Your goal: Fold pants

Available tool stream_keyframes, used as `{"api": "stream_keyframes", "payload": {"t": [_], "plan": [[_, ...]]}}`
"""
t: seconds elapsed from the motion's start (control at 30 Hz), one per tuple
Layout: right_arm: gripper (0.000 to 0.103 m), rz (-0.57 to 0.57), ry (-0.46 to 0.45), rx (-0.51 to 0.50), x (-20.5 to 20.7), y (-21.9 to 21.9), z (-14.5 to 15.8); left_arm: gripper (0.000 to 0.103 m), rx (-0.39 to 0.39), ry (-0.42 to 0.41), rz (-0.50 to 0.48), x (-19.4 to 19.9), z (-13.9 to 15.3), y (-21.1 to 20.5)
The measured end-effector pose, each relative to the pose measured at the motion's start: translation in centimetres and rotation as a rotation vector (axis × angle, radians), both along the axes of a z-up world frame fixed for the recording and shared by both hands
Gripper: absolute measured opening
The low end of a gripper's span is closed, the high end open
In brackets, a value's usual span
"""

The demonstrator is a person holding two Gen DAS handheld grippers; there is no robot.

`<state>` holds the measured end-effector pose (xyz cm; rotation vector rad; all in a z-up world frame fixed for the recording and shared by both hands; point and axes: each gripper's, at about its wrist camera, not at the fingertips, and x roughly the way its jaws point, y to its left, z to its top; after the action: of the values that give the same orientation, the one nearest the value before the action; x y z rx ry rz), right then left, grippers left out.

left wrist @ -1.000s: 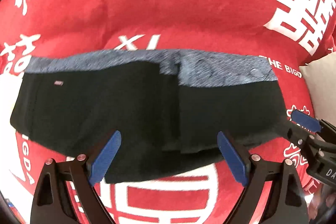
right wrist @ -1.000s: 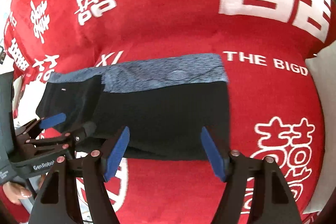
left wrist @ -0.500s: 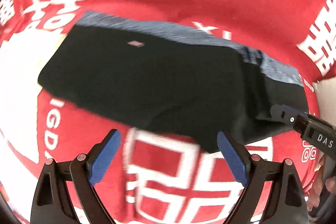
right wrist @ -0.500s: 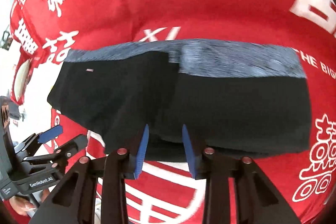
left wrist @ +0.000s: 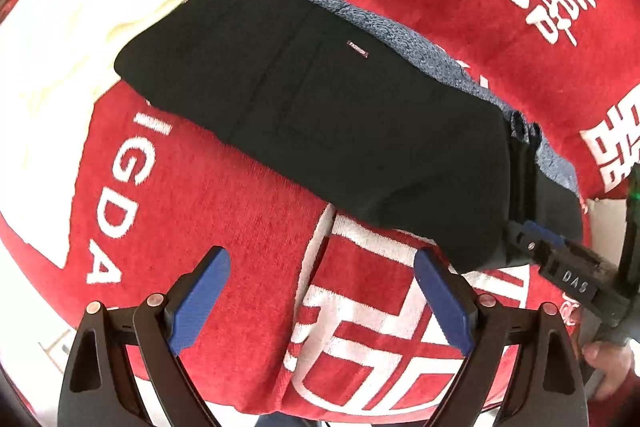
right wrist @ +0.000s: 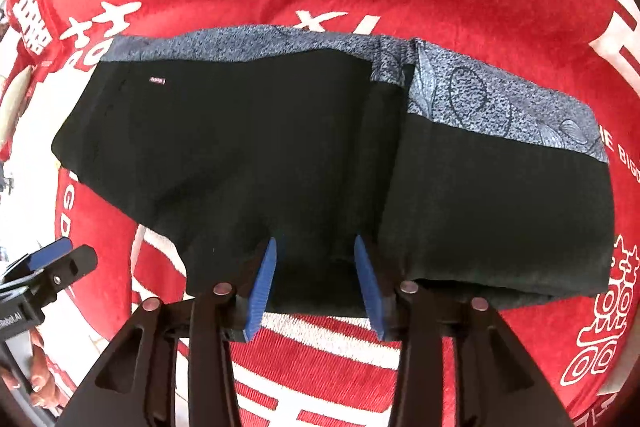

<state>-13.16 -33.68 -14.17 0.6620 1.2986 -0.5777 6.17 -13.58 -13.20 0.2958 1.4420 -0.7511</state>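
Observation:
The black pants (left wrist: 340, 115) lie folded on the red cloth, with a blue-grey patterned waistband (right wrist: 480, 99) along their far edge and a small label on the left half. My left gripper (left wrist: 320, 259) hangs open over bare red cloth, short of the pants' near edge, with nothing between its fingers. My right gripper (right wrist: 315, 243) points down at the pants' (right wrist: 260, 155) near edge at the fold line. Its jaws are opening, black fabric lies between the pads, and they do not pinch it. In the left wrist view the right gripper (left wrist: 536, 235) sits at the pants' right corner.
The red cloth (left wrist: 224, 195) with large white characters covers the whole surface. A cream cloth (left wrist: 60, 47) lies at the far left beside the pants. A hand (left wrist: 604, 359) holds the right gripper, and the left gripper (right wrist: 52, 255) shows at the right view's left edge.
My left gripper has swung left and off the pants onto bare cloth. My right gripper moved to the fold at the near edge, narrowed on the fabric, then widened again.

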Motion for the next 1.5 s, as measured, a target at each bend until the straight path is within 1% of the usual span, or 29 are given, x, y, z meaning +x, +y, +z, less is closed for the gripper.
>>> {"api": "stream_keyframes", "payload": {"t": [0.13,0.2,0.3,0.37,0.4,0.53,0.63,0.7,0.8,0.87,0.97,1.1,1.17,1.27,1.33,1.4,1.43,1.5], "plan": [[0.058,0.015,0.007,-0.02,0.5,0.6,-0.2,0.093,-0.018,0.019,0.026,1.0,-0.1,0.4],[0.067,0.022,0.007,-0.024,0.5,0.8,-0.2,0.093,-0.027,0.029,0.043,1.8,-0.1,0.6],[0.072,0.033,0.014,-0.037,0.9,1.2,-0.3,0.093,-0.037,0.033,0.07,3.1,-0.1,0.8],[0.073,0.038,0.016,-0.042,1.0,1.4,-0.3,0.093,-0.058,0.032,0.098,4.2,-0.1,0.9],[0.073,0.037,0.016,-0.042,1.0,1.4,-0.2,0.093,-0.08,0.038,0.127,5.1,-0.1,1.1],[0.074,0.036,0.017,-0.037,1.0,1.3,-0.2,0.093,-0.191,0.094,0.26,8.4,-0.6,2.4],[0.074,0.036,0.02,-0.037,1.1,1.4,-0.2,0.093,-0.237,0.127,0.32,9.9,-1.4,2.9],[0.074,0.035,0.022,-0.037,1.1,1.4,-0.2,0.093,-0.262,0.146,0.335,10.3,-1.9,3.0],[0.074,0.034,0.025,-0.039,1.1,1.6,-0.2,0.093,-0.325,0.184,0.331,10.6,-2.5,2.8],[0.074,0.034,0.026,-0.039,1.1,1.6,-0.2,0.093,-0.351,0.2,0.331,10.7,-3.0,2.4],[0.074,0.034,0.026,-0.037,1.2,1.5,-0.2,0.093,-0.408,0.244,0.352,11.0,-4.1,2.2],[0.074,0.04,0.025,-0.039,1.2,1.5,-0.3,0.093,-0.474,0.26,0.378,11.4,-4.6,2.3],[0.074,0.041,0.025,-0.038,1.1,1.4,-0.4,0.093,-0.492,0.262,0.385,11.6,-4.8,2.3],[0.074,0.041,0.028,-0.038,1.2,1.4,-0.4,0.093,-0.5,0.259,0.386,11.9,-4.8,1.9],[0.074,0.043,0.03,-0.04,1.2,1.3,-0.4,0.093,-0.518,0.259,0.39,12.0,-4.4,1.6],[0.074,0.045,0.03,-0.041,1.2,1.3,-0.4,0.093,-0.538,0.236,0.377,12.1,-3.7,1.1],[0.074,0.045,0.03,-0.042,1.2,1.3,-0.4,0.093,-0.534,0.224,0.369,12.2,-3.7,0.8],[0.074,0.046,0.034,-0.042,1.3,1.3,-0.5,0.093,-0.466,0.223,0.369,12.5,-4.6,0.0]]}}
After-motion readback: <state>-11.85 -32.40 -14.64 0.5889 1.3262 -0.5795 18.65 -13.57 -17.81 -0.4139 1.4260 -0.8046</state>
